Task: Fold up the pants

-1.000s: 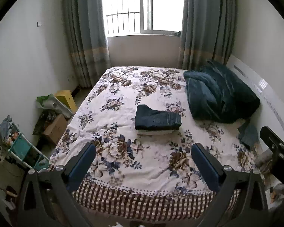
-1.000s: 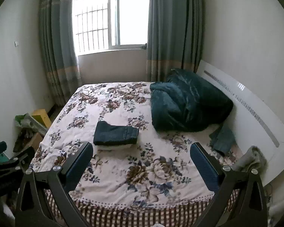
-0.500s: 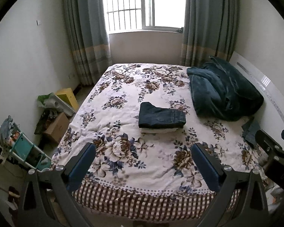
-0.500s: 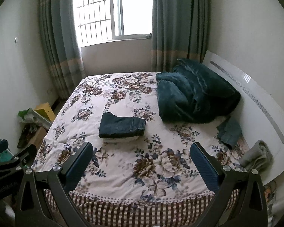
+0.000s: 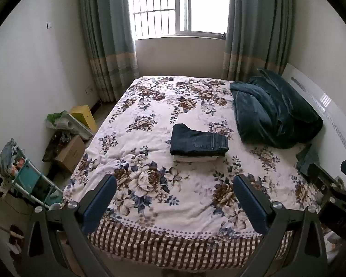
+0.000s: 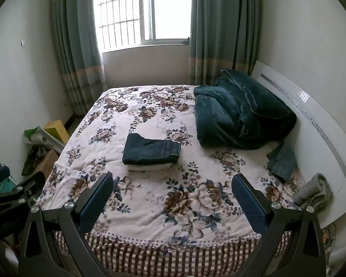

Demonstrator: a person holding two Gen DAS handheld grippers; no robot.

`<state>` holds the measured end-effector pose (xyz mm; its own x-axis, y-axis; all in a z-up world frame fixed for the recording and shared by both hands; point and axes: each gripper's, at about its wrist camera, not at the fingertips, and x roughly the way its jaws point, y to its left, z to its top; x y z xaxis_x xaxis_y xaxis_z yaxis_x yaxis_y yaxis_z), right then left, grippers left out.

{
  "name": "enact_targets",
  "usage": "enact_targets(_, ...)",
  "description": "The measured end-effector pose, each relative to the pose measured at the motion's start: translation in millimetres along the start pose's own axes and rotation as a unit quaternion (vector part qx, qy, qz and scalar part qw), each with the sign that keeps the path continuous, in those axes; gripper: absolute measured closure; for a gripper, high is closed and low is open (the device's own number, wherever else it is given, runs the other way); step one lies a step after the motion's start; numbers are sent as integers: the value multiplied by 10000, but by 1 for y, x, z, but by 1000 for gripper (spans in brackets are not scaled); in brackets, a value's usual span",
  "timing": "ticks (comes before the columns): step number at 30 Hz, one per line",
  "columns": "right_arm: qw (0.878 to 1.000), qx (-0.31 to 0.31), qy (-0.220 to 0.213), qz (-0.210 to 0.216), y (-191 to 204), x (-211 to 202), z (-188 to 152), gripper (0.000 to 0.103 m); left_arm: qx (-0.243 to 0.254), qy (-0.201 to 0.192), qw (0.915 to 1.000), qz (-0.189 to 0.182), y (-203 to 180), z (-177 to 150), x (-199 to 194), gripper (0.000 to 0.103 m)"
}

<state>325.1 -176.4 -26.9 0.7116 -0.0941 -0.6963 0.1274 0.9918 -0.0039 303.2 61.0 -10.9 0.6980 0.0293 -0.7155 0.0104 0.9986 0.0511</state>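
Dark blue jeans [image 5: 198, 142] lie folded into a neat rectangle on top of a folded white garment [image 5: 195, 158] in the middle of the floral bed; they also show in the right wrist view [image 6: 151, 149]. My left gripper [image 5: 175, 202] is open and empty, held back above the foot of the bed, well short of the jeans. My right gripper [image 6: 173, 199] is open and empty too, beside the left one, also away from the jeans. The right gripper's body shows at the right edge of the left wrist view [image 5: 334, 189].
A heaped dark green blanket [image 5: 272, 113] lies by the white headboard [image 5: 316, 101]. A small denim piece [image 6: 282, 161] and a grey cloth [image 6: 316, 191] lie at the bed's right edge. Boxes [image 5: 71, 152] and a rack [image 5: 27, 180] stand on the floor at left.
Both grippers have drawn back and risen from the bed; the view tilts, showing more of the bed's front edge. The folded jeans have not moved.
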Motion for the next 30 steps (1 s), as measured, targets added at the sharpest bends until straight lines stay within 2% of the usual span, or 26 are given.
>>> enact_targets(30, 9999, -8, 118, 57, 4, 10, -13, 0, -29, 10, 10000, 39, 5, 4, -3, 0)
